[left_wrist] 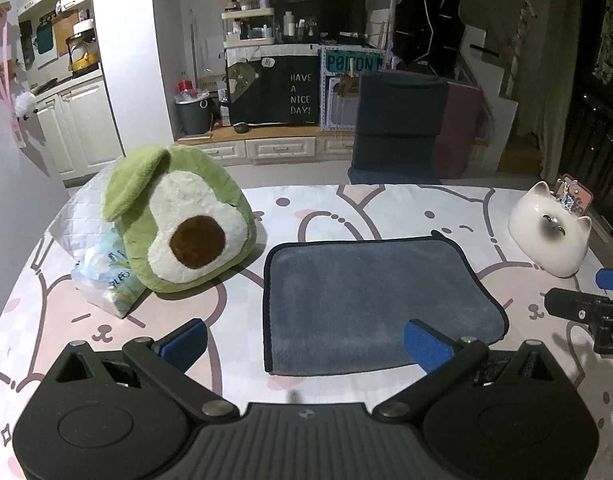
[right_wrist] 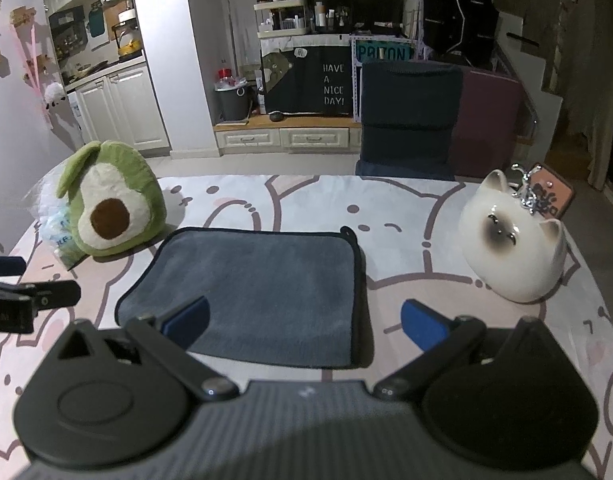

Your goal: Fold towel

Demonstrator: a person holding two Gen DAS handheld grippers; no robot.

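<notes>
A grey-blue towel with a dark hem lies flat on the table, folded into a rectangle; it also shows in the right wrist view. My left gripper is open and empty, hovering over the towel's near left edge. My right gripper is open and empty, over the towel's near right corner. The right gripper shows at the right edge of the left wrist view, and the left gripper at the left edge of the right wrist view.
A green avocado plush and a plastic bag sit left of the towel. A white ceramic cat stands at the right, near the table's edge. The tablecloth has a pink cat pattern. Shelves and cabinets stand beyond.
</notes>
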